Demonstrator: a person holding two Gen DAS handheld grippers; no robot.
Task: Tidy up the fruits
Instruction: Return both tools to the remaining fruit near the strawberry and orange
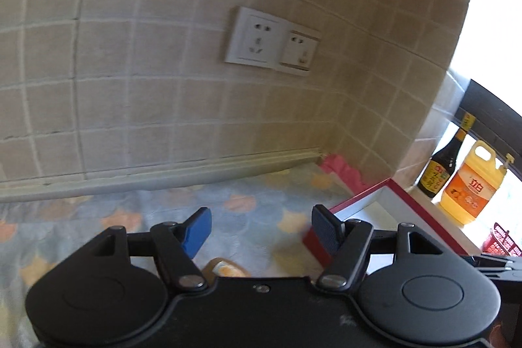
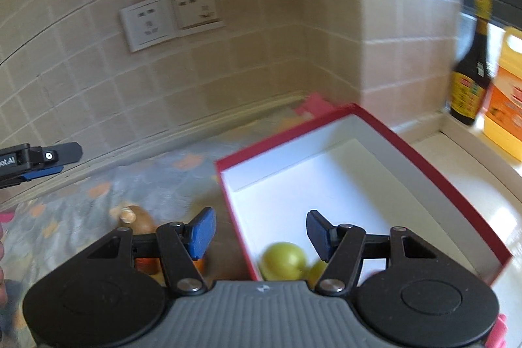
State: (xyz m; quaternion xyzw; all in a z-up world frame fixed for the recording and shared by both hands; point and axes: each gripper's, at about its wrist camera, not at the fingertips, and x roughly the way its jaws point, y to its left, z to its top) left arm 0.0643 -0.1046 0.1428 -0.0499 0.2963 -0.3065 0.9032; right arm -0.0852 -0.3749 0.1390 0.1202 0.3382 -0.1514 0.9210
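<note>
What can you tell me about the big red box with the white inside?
The shallow red rectangular box, probably cardboard, has thin red walls and a plain white inside. It sits open, with no lid, on the pastel patterned cloth near the tiled wall corner. Two round yellow-green fruits lie in its near corner. The open right gripper hovers over its near edge without touching it.

Home kitchen counter: beige tiled wall [image 1: 163, 54], twin wall sockets [image 1: 270, 41], dark sauce bottle [image 1: 440, 168], yellow detergent jug [image 1: 469, 188] on window ledge, patterned cloth [image 1: 130, 214] covering counter.

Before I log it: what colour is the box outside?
Red outside, white inside; clearest in the right wrist view.
</note>
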